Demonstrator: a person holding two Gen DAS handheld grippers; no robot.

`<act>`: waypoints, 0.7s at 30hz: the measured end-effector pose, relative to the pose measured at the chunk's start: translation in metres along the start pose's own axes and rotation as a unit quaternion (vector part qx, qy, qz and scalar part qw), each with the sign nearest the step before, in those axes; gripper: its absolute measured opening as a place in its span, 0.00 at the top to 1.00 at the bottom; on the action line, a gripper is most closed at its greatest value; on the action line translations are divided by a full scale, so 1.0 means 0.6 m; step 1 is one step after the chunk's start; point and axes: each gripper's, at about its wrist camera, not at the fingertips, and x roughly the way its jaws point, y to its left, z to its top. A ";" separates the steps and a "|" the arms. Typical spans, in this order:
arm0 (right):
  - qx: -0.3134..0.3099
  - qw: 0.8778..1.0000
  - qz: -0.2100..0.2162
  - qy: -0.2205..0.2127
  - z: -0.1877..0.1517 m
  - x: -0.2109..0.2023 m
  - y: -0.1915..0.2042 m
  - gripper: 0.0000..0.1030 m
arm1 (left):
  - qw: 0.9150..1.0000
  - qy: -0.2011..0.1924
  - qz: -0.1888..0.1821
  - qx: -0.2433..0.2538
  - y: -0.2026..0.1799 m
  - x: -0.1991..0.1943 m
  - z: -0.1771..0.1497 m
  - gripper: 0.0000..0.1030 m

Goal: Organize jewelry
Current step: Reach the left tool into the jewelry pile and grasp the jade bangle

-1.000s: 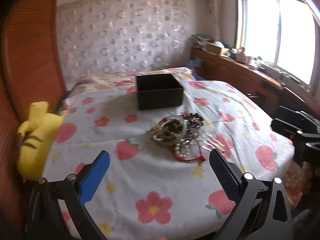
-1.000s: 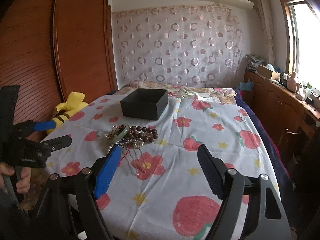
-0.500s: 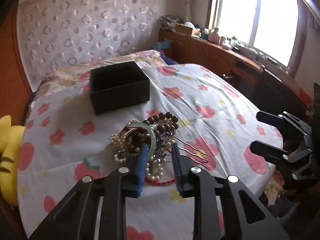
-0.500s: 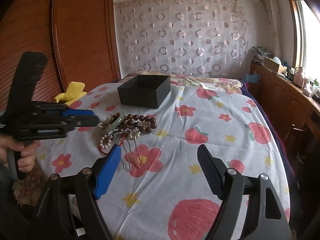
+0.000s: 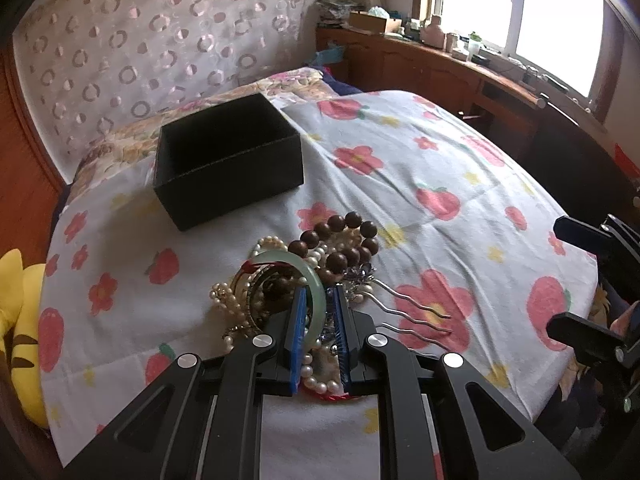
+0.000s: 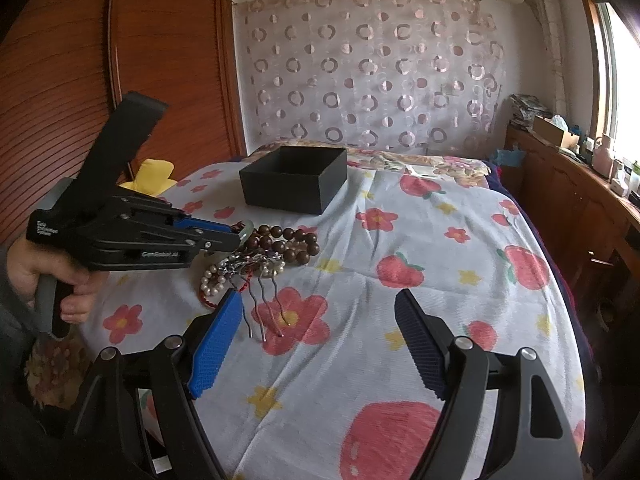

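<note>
A bed covered by a pale sheet [image 5: 400,184] printed with red strawberries and pink flowers fills both views. Near its middle lies a tangled heap of jewelry. The left gripper [image 5: 318,300], a black frame with ribbed blue pads, reaches into the heap, its fingers drawn narrow around the rim of a smooth, pale green bangle [image 5: 316,280], which sits between the pads. Just beyond the bangle rests a bracelet of round, glossy dark brown wooden beads [image 5: 344,240]. Strands of small white pearls [image 5: 224,300] curl around the heap's near and left sides, and a silver hair comb with wavy metal prongs [image 5: 412,316] points out to the right. Behind the heap, apart from it, stands an open square black box [image 5: 228,172] with matte walls. The right gripper [image 6: 320,332] hovers above the sheet with its fingers spread wide, holding nothing. A yellow plush toy [image 5: 20,320] lies at the bed's left edge.
</note>
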 end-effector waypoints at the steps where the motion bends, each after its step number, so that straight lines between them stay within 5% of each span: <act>1: 0.000 1.000 0.000 0.000 0.000 0.000 0.000 0.22 | 1.000 0.003 -0.002 0.002 0.000 0.003 -0.001 0.88; 9: -0.001 1.000 -0.001 0.001 0.000 0.003 0.000 0.22 | 1.000 0.011 -0.004 0.012 -0.002 0.022 0.003 0.93; 17: -0.013 0.999 0.017 0.024 0.002 0.034 0.001 0.22 | 0.999 -0.051 -0.001 -0.016 0.035 -0.059 0.006 0.93; 21: -0.024 0.997 0.046 0.049 0.015 0.069 0.001 0.37 | 0.997 -0.074 -0.005 -0.034 0.063 -0.096 0.011 0.93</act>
